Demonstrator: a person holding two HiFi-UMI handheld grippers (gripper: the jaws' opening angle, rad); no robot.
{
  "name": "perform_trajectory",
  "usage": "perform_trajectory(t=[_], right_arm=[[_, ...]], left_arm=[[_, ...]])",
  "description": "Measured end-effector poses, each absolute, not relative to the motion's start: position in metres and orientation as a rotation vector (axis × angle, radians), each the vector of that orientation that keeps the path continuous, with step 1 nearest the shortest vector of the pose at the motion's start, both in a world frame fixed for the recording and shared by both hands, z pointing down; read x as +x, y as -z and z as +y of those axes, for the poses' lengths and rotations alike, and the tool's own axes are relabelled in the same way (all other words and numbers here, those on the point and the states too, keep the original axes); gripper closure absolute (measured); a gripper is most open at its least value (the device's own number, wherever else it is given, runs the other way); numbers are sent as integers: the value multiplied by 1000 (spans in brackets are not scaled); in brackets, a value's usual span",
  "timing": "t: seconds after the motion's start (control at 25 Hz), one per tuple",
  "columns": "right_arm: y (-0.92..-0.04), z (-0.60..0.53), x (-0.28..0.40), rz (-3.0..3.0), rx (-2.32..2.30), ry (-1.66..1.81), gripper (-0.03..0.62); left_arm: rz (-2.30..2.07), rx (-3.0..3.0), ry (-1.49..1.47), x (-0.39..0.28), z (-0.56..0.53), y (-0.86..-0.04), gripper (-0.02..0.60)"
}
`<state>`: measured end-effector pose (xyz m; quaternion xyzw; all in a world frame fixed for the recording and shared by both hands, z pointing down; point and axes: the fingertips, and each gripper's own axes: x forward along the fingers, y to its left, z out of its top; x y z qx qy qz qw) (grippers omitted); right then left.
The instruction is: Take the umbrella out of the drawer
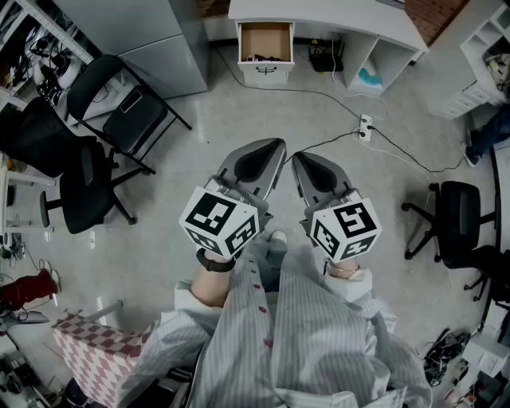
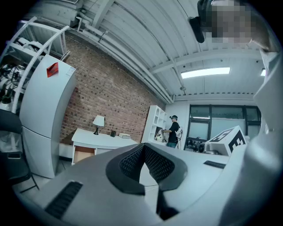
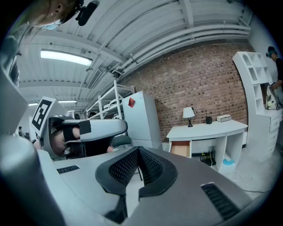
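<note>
Pale flooring [image 1: 159, 167] ran up to a white desk [image 1: 335, 16] set against a brick wall [image 3: 199, 84], with black chairs [image 1: 119, 103] off to the person's left and a cable trailing to a power strip [image 1: 365, 126] on the ground.

At the desk's left end the drawer [image 1: 265, 73] stood pulled out, its brown wooden bottom bare across most of its depth. One dark, purplish thing lay in it, pressed along the inside of the front panel. At this distance it was small and indistinct, but it was probably the umbrella [image 1: 267, 57]. Its long axis ran side to side across the drawer, parallel to the front panel, and which end was the handle could not be made out. Beside the drawer, the desk's open compartments held a dark box [image 1: 325, 56] and, further right, a blue object [image 1: 369, 78] on the bottom shelf.

Both tools were well apart from the desk, held side by side before the person's chest and aimed towards it. The left gripper [image 1: 273, 145] had its jaws closed together with nothing between the ribbed pads [image 2: 132, 161]. The right gripper [image 1: 298, 158] was likewise fully closed and empty.
</note>
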<state>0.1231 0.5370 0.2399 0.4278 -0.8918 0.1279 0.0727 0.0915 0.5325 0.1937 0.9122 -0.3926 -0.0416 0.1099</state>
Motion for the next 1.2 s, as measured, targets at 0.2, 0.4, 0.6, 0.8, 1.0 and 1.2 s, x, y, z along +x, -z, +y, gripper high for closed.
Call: perform_trajectory(t=[0.2,0.4,0.6,0.8,1.0,1.2], right_arm=[[-240,536,123,-2687,1274,-384,560],[-237,532,128,-2700,1280,-390,560],[-239,532,141,-2708,1270,-408,560],[-243,534,155,-2707,1267,-417,560],[-251,536,162,-2701,1265,-450,560],[-258,524,154,-2697,1257,-454,559]], left_arm=[[-1164,2683,120,93,530,-192,572],[-1185,2682,102,94,526,-191,572],[-1222,2666,87,99,524,-193,572],[-1252,2651,78,104,527,-197,572],[-1284,2628,58,102,528,-202,572],[-1303,2619,54,91,516,-207,572]])
